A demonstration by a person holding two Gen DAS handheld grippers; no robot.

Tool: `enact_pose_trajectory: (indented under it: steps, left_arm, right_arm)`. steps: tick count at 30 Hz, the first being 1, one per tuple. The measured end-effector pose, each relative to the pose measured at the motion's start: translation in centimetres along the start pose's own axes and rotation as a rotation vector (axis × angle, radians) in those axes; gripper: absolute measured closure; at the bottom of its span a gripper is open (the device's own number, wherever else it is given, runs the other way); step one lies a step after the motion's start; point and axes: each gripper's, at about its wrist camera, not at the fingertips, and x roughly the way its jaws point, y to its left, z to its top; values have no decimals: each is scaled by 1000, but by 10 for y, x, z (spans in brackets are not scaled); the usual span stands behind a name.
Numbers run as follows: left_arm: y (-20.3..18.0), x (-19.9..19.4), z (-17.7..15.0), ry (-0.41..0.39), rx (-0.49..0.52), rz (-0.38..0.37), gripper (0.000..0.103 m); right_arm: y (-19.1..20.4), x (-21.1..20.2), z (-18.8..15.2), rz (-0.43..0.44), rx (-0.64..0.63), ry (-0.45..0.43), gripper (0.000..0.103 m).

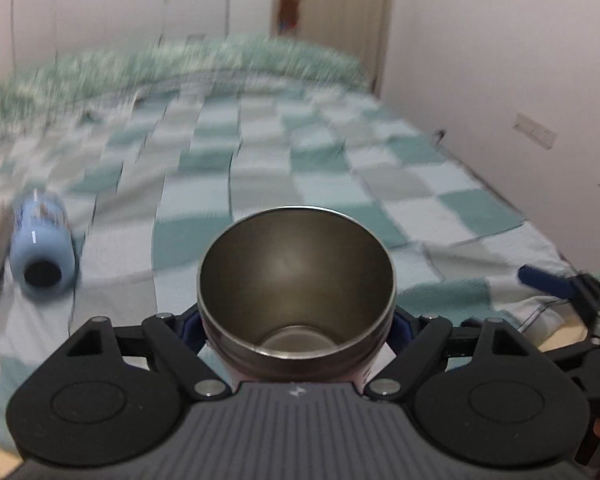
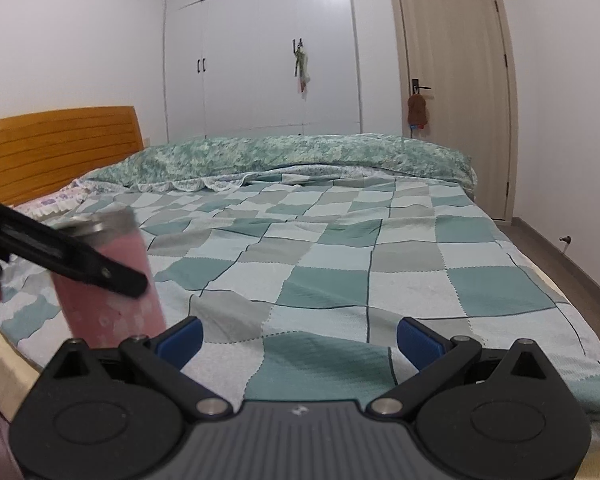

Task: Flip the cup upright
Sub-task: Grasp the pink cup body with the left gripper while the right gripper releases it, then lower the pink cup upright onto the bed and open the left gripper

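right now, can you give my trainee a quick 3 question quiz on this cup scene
1. True or false: the left gripper is shut on the pink steel cup.
2. Which gripper is empty and open? A) left B) right
3. How does the light blue cup lie on the checkered bedspread?

Key: 1. True. 2. B, the right gripper. 3. On its side, mouth toward the left wrist camera.

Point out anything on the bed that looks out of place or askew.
A light blue cup lies tipped on its side on the checked bedspread, dark mouth facing the camera. The left gripper holds the pink steel cup with its mouth up.
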Motion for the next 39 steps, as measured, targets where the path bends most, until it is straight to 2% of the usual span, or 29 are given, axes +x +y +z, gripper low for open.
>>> enact_pose_trajectory:
  steps: [5,8,11,15,16,17,20,23,24,25,29,33,39]
  left_arm:
    - [-11,-8,19,-128,33,-13,18]
    - [-18,4,25,-178,51,11,18]
    - [-21,30,22,-156,54,35,18]
    - [-14,81,2,-37,38,53,18]
    - [-15,82,-5,-100,48,53,18]
    - [-17,82,-8,-125,85,44,18]
    - [-18,81,-7,-122,93,44,18]
    - [-10,80,-5,-114,53,36,16]
    - [-7,79,-4,-116,45,27,3]
    - [-5,75,-4,-124,46,14,0]
    - [1,41,-6,-194,43,-24,0]
    - [18,-8,-5,-276,17,-66,0]
    - [67,-78,-30,-365,5,-26,0]
  right_arm:
    - [-5,-4,-6,-13,39,-25,0]
    - [-7,-7,-8,-16,61,-45,0]
    - [-9,-8,-9,-19,76,-62,0]
    - [-10,-6,-11,-25,80,-63,0]
    - [-10,-6,-12,-26,83,-62,0]
    - [-10,-6,-13,-25,86,-62,0]
    - [-8,-6,-13,-27,81,-63,0]
    - [-6,-7,-11,-33,76,-65,0]
    - [-5,-8,-10,-35,74,-66,0]
    - [-4,-9,-10,-36,73,-68,0]
    - [4,-17,-8,-40,62,-75,0]
    - [19,-29,-5,-38,50,-90,0]
    - [54,-50,-7,-26,40,-123,0]
